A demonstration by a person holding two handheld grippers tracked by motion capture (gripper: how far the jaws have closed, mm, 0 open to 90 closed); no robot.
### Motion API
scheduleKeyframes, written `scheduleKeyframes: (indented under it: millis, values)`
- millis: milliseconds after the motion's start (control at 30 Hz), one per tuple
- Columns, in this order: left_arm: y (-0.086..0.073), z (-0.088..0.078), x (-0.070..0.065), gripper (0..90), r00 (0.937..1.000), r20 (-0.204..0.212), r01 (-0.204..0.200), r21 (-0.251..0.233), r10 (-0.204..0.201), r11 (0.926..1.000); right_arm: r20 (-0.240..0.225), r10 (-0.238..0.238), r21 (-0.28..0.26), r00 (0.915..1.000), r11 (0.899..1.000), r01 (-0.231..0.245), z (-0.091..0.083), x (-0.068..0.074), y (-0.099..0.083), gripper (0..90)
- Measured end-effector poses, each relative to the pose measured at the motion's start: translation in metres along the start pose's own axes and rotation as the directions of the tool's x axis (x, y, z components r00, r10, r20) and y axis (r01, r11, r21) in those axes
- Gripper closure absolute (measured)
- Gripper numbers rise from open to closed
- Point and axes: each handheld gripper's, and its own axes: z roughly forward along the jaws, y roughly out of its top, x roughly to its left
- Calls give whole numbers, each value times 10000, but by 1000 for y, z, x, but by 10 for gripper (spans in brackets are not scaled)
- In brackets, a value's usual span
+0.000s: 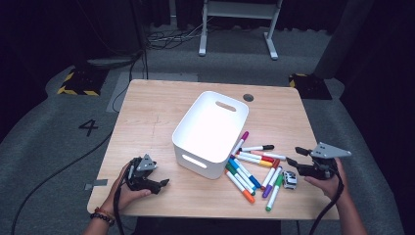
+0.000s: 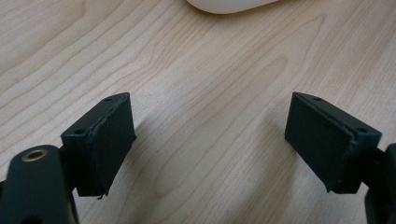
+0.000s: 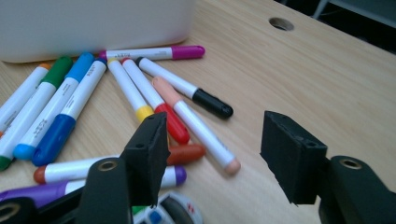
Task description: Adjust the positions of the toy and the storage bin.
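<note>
Right gripper (image 1: 297, 155) is hovering released at about four o'clock from the white bin (image 1: 210, 133), jaws parted with nothing between them, pointing toward the scattered markers (image 1: 252, 169). Judging by this, the step in hand is lining up on a marker to lift it into the bin. Next it is needing to drop over a single pen, probably the peach-capped marker (image 3: 196, 123) lying nearest, and close across its barrel without nudging its neighbours. Left gripper (image 1: 160, 184) is resting released on the surface (image 1: 147, 112) at seven o'clock from the bin, holding nothing. Nothing is showing inside the bin; every marker is lying outside, fanned at five o'clock beside a small toy car (image 1: 289, 179).
</note>
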Motion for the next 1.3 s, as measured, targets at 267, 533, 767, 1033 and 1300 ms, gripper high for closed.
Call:
scheduleKeyframes:
  millis: [267, 533, 767, 1033, 1300]
  values:
    - [-1, 0, 2, 146, 9999, 127, -88, 56, 87, 9999, -1136, -1100, 1396, 9874, 9822, 1255, 44, -14, 29, 535]
    - [0, 1, 1, 137, 9999, 100, 19, 66, -20, 10000, -1771, -1131, 1974, 9777, 9691, 1479, 80, -34, 36, 556]
    - [0, 1, 1, 136, 10000, 64, 36, 50, -37, 10000, -2252, -1115, 2369, 9679, 9573, 1655, 102, -36, 35, 551]
    - [0, 1, 1, 136, 10000, 61, 14, 67, -15, 10000, -1933, -1032, 2857, 9757, 9454, 1566, 120, -34, 34, 632]
    - [0, 1, 1, 136, 10000, 63, 34, 52, -34, 10000, -2274, -992, 2982, 9687, 9399, 1662, 127, -37, 31, 668]
